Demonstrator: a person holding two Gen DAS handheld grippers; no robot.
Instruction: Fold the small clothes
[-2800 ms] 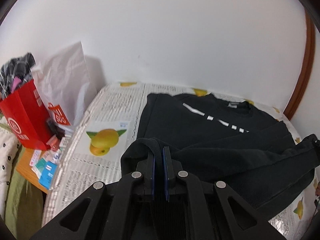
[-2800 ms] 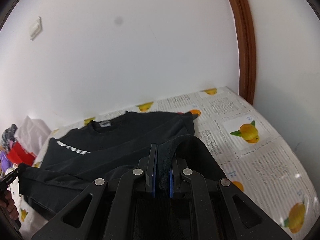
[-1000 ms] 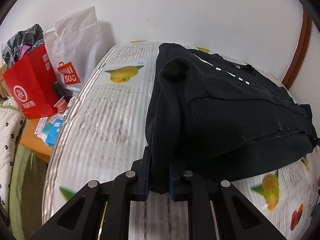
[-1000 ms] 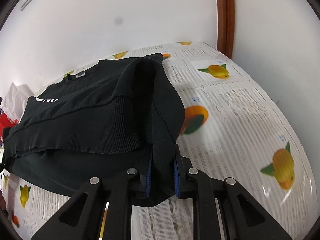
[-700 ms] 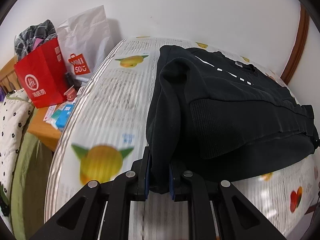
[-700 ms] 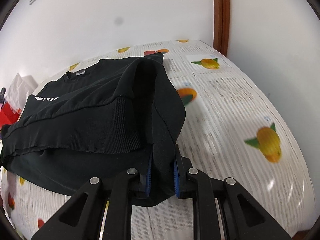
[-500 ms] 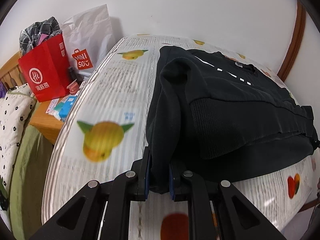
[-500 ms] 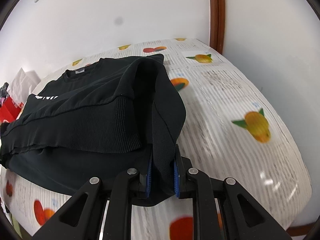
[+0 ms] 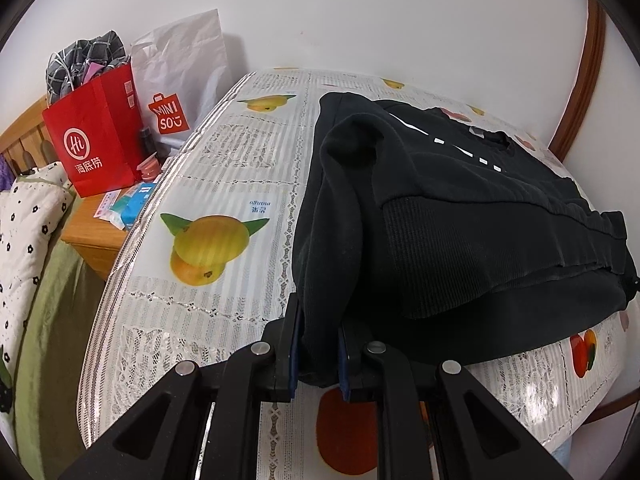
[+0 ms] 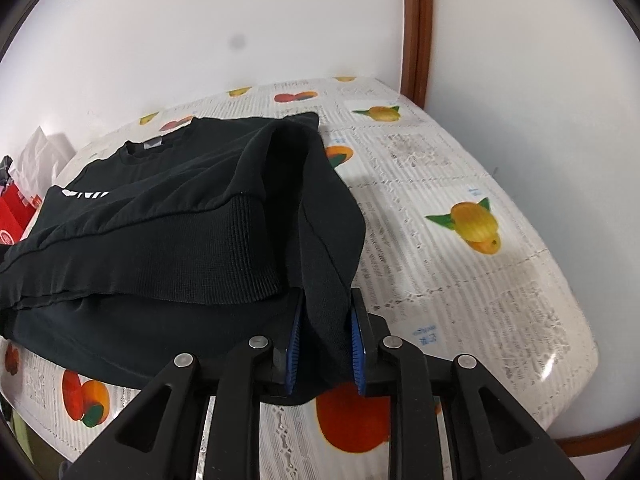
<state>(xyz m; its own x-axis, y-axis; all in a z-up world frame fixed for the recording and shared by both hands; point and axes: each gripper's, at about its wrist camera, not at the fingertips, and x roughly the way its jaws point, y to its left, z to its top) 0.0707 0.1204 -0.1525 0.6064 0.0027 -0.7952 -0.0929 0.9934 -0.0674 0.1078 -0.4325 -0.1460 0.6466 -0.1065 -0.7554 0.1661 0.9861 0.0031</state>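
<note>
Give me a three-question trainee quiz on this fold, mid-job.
1. True or false: the black sweatshirt lies on a fruit-print tablecloth.
2. What is between the left gripper pads?
3. The red bag stands: A) on the sweatshirt B) beside the table, by a white bag C) in the right gripper

Key:
1. True
2. A fold of the sweatshirt
3. B

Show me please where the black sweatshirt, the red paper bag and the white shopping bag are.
black sweatshirt (image 9: 460, 208): left wrist view, on its folded body.
red paper bag (image 9: 96, 140): left wrist view, on its front face.
white shopping bag (image 9: 184, 68): left wrist view, on its upper front.
</note>
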